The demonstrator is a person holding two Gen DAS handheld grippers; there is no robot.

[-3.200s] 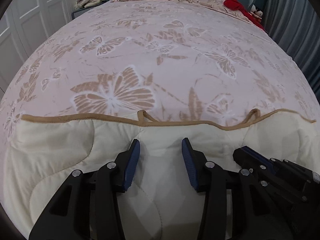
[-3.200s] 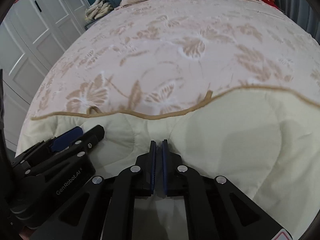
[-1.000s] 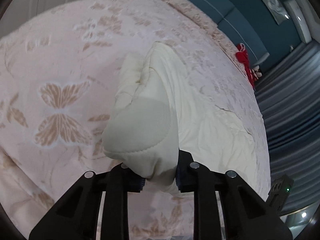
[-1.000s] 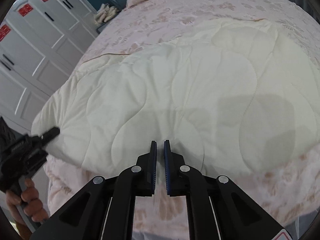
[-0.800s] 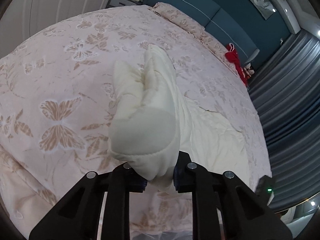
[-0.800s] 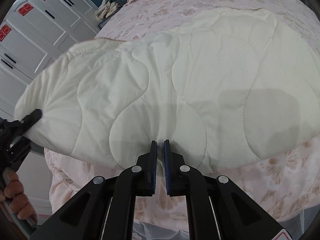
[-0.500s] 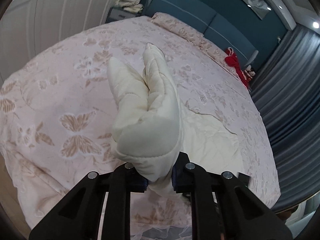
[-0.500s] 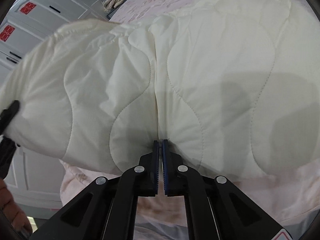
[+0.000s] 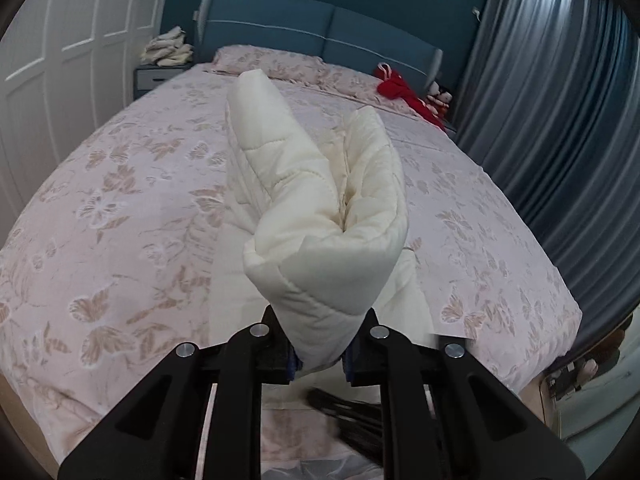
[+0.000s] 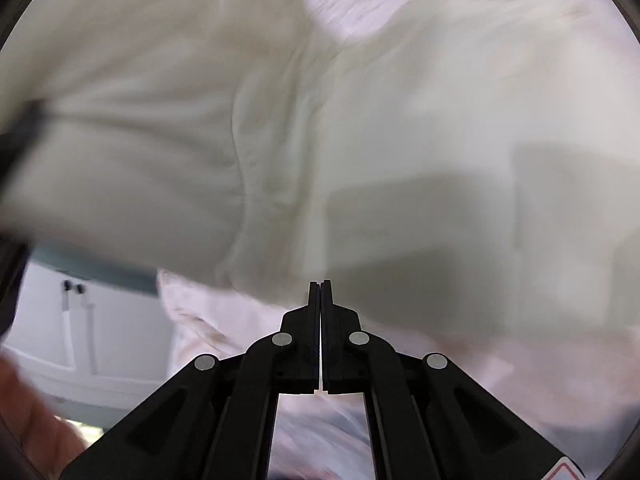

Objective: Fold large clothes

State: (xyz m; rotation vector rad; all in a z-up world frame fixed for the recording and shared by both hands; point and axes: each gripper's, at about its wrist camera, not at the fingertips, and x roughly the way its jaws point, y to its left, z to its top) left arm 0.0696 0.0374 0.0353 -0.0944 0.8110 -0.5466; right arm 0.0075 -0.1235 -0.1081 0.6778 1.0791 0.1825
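Cream quilted padded blanket (image 9: 320,216) bunches in thick puffy folds, pinched by the left gripper (image 9: 320,354), while the right gripper (image 10: 321,292) is pressed together, apparently empty.

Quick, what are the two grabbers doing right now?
Left gripper: shut on a bunched corner of the cream quilt.
Right gripper: shut at the quilt's edge; whether it pinches fabric cannot be told.

- One cream quilted garment (image 9: 320,240), at the centre.
- One bed (image 9: 120,208) under it.
- Two pillows (image 9: 264,60), at 12 o'clock.
- One red item (image 9: 400,90), at 1 o'clock.
- One pile of folded cloth (image 9: 168,50), at 11 o'clock.
- Two grippers: left gripper (image 9: 318,354), right gripper (image 10: 321,292).
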